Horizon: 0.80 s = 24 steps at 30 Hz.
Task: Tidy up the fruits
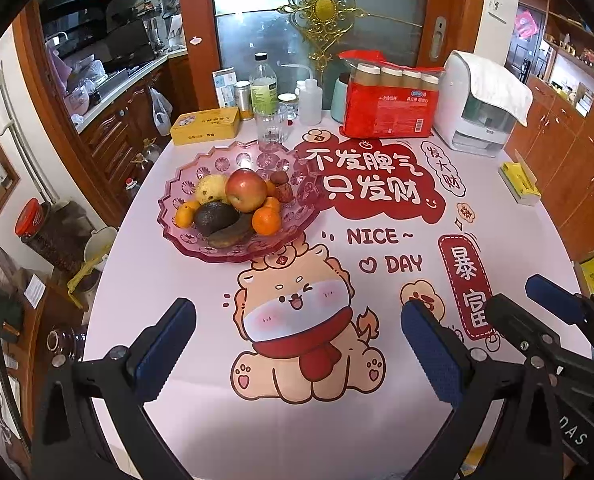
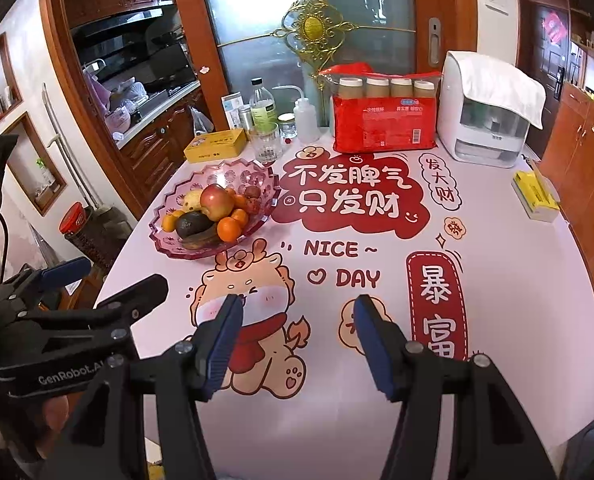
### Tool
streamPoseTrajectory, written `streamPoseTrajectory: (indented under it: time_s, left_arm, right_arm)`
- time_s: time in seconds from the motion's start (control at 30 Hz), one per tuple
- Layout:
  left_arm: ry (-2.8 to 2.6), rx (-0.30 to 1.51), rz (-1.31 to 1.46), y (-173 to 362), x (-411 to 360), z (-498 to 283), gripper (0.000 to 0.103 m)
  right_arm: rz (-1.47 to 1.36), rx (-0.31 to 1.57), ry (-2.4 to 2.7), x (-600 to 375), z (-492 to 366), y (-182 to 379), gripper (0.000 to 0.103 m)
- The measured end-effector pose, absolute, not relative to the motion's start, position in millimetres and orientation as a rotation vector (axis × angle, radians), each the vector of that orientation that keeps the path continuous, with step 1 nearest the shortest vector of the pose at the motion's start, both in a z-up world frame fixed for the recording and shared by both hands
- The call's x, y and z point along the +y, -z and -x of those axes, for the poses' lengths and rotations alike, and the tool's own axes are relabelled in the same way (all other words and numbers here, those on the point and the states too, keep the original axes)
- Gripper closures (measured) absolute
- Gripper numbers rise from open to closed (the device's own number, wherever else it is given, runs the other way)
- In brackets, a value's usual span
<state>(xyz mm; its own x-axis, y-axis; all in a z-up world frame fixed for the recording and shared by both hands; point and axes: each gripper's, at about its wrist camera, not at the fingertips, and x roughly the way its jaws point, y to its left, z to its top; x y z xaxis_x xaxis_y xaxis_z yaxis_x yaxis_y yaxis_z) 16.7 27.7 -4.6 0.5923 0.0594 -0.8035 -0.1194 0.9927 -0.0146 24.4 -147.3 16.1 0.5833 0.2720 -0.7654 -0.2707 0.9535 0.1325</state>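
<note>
Empty fingers point(image 1: 433, 354), then cartoon tablecloth point(image 1: 377, 420), glass point(image 1: 271, 126) behind fruit bowl point(image 1: 177, 200)

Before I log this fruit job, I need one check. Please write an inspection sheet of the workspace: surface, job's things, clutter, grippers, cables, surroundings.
Surface: table under a printed cartoon cloth, bare at the near side.
Job's things: pink glass bowl holding an apple, oranges, an avocado, a pear and a dark banana.
Clutter: yellow tin, drinking glass, bottles, red pack of cups, white appliance, yellow box at the far side.
Grippers: left gripper open, empty; right gripper open, empty; both short of the bowl.
Cables: nothing seen.
Surroundings: kitchen counter, glass door, wooden cabinets.
</note>
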Motion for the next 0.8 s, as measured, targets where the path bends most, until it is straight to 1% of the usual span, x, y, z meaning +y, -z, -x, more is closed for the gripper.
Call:
streamPoseTrajectory:
  time_s: [0.8]
  left_arm:
    - [-0.118,0.928,0.063,4.2,27.9,-23.1,0.001]
  right_arm:
    - [-0.007,0.904,-0.328,-148.3,-34.4,-14.2,0.045]
